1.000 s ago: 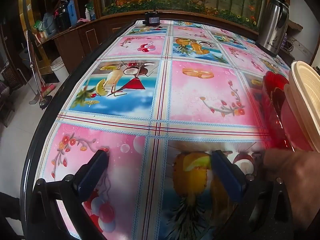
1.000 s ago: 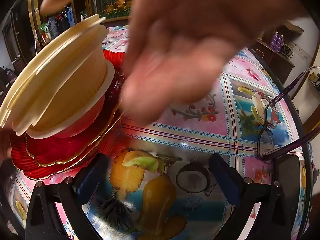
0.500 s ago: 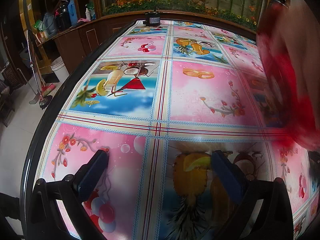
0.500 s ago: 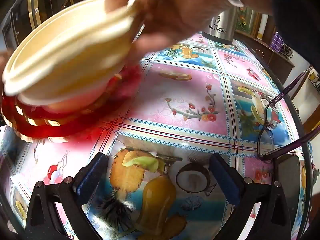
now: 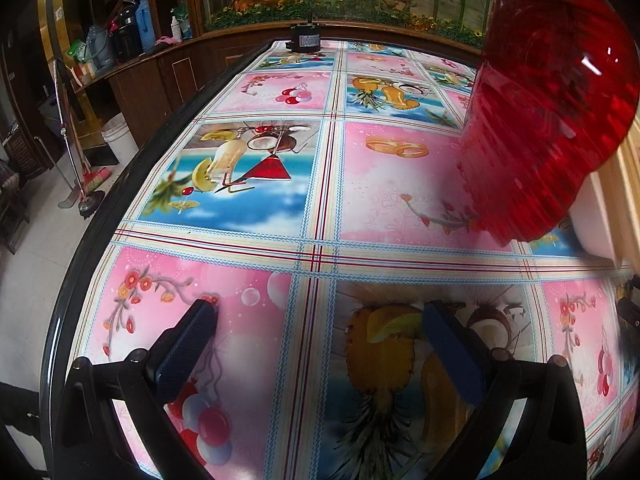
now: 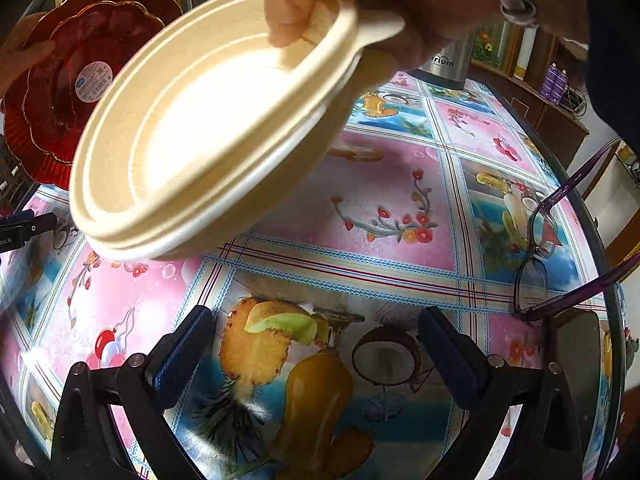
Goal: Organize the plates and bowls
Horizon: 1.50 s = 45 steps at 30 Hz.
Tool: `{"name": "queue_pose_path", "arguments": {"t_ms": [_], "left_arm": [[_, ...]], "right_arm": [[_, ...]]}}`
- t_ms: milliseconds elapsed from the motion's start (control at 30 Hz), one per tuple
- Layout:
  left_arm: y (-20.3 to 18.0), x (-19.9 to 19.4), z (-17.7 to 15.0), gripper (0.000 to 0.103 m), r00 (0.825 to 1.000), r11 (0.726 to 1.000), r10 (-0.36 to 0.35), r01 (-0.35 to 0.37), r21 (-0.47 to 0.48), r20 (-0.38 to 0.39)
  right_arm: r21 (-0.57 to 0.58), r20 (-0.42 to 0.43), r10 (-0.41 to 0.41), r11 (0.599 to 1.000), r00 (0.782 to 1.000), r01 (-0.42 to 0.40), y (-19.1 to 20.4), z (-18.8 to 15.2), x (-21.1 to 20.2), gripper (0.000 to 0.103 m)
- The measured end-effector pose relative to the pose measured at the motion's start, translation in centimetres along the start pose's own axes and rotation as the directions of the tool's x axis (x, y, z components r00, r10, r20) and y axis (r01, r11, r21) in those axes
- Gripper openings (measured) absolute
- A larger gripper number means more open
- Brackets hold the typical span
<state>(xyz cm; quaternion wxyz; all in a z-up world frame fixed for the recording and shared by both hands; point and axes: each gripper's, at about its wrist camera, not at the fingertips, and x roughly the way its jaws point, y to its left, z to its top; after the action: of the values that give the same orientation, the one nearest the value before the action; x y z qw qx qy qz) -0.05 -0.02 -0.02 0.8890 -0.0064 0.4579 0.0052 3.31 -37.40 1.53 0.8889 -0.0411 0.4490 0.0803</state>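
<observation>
Nothing looked sorted yet: a bare hand [image 6: 360, 4] held the nested cream plastic bowls [image 6: 208, 128] tilted above the fruit-print tablecloth [image 6: 384, 208], scalloped red glass plates [image 6: 72, 80] lifted behind them. Left gripper [image 5: 318, 340] and right gripper [image 6: 316, 344] both sat wide apart, empty.

My bare hand [image 6: 360, 4] lifts stacked cream plastic bowls [image 6: 208, 128] (tilted) above my spread, empty right gripper [image 6: 316, 344].

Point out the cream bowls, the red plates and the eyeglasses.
cream bowls [image 6: 208, 132]: right wrist view, inside of the top bowl.
red plates [image 6: 60, 92]: right wrist view, underside.
eyeglasses [image 6: 536, 264]: right wrist view, lens frame.
</observation>
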Motion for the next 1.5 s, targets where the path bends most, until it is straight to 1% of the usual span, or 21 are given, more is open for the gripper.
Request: {"name": "queue_pose_path", "arguments": {"t_ms": [1500], "left_arm": [[-0.18,0.1,0.15,0.103,1.0,1.0,0.0,0.0,0.0,0.001]], "right_arm": [[0.0,0.0,0.0,1.0,1.0,0.0,0.1,-0.07,-0.06,0.103]]}}
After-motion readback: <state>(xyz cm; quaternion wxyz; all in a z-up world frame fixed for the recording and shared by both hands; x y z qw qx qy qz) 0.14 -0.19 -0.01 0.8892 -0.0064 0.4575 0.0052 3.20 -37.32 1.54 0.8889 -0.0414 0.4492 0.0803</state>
